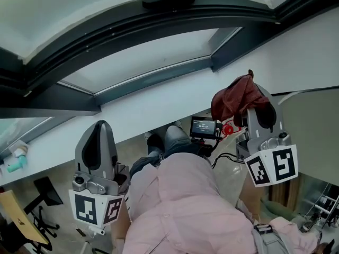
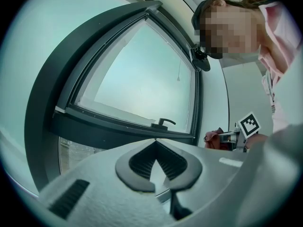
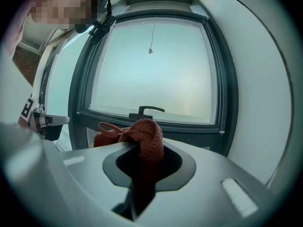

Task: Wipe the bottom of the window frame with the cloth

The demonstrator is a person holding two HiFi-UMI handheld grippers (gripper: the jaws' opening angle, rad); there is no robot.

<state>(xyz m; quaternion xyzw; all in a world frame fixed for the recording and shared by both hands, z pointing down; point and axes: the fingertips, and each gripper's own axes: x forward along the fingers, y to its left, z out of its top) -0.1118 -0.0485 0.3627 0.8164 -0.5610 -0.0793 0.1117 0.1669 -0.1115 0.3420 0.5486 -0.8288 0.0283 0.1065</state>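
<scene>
Your right claw (image 3: 144,152) pinches the red cloth (image 3: 147,134), which is held near the window frame (image 3: 189,132) but apart from its bottom rail. Your left claw (image 2: 155,144) is pressed together, empty. Judged: wiping not yet begun; the whole rail remains.

Left tongs (image 1: 101,127) shut, empty — right tongs (image 1: 258,103) clamped on cloth (image 1: 237,97), both held out ahead

The rust-red woven cloth (image 3: 144,134) is bunched up and pinched between the jaws of the right gripper (image 3: 142,169), with a loose loop spilling left. It sits apart from the bottom rail of the dark grey window frame (image 3: 199,131).
</scene>
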